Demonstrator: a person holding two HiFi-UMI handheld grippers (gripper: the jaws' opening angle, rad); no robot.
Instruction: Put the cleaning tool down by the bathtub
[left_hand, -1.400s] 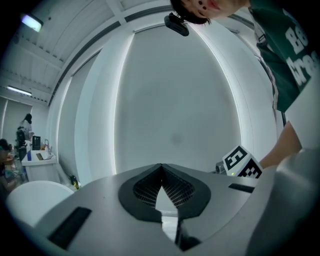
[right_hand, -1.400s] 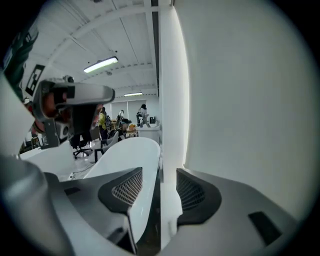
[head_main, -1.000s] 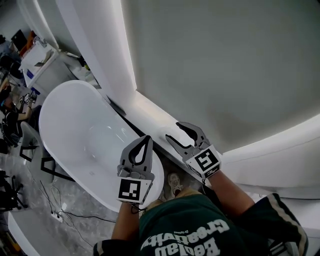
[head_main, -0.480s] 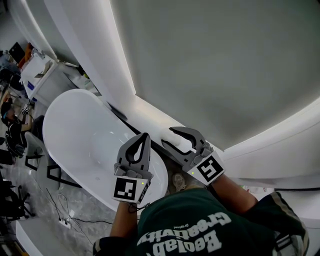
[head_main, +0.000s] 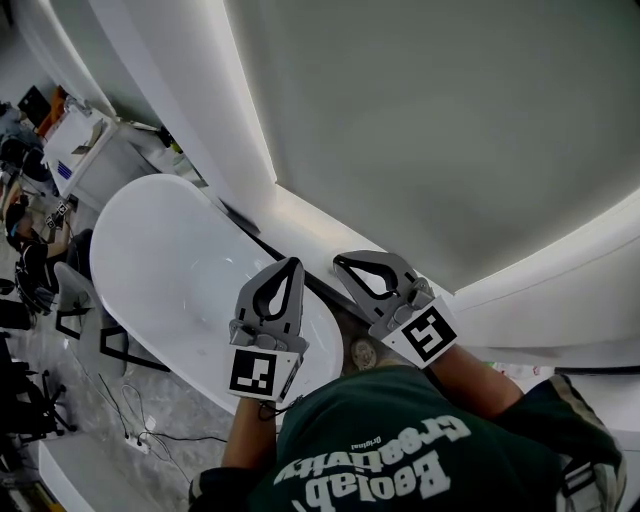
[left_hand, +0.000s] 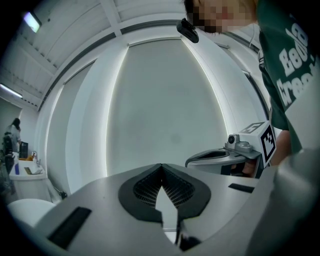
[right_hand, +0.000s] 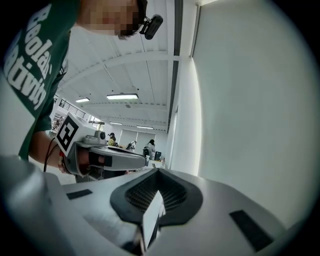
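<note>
The white bathtub (head_main: 170, 270) lies at the left of the head view, below a lit white ledge (head_main: 300, 225). My left gripper (head_main: 294, 262) hangs over the tub's near end, shut and empty. Close beside it, my right gripper (head_main: 338, 262) is over the ledge. Its jaws have just been closing, and nothing is between them. In the left gripper view the left gripper (left_hand: 161, 166) meets at the tips before a bare wall. The right gripper (right_hand: 157, 171) looks the same in its own view. I cannot make out a cleaning tool. A dark narrow thing (head_main: 238, 220) lies behind the tub.
A curved grey wall (head_main: 450, 130) with light strips fills the far side. A white counter (head_main: 75, 135) with small items stands at far left. Chairs and cables (head_main: 90, 345) are on the floor by the tub. A round thing (head_main: 362, 353) lies between tub and ledge.
The right gripper's jaws, wide apart one second ago, have closed with nothing in them. Both grippers have risen a little. The left gripper stays shut.
</note>
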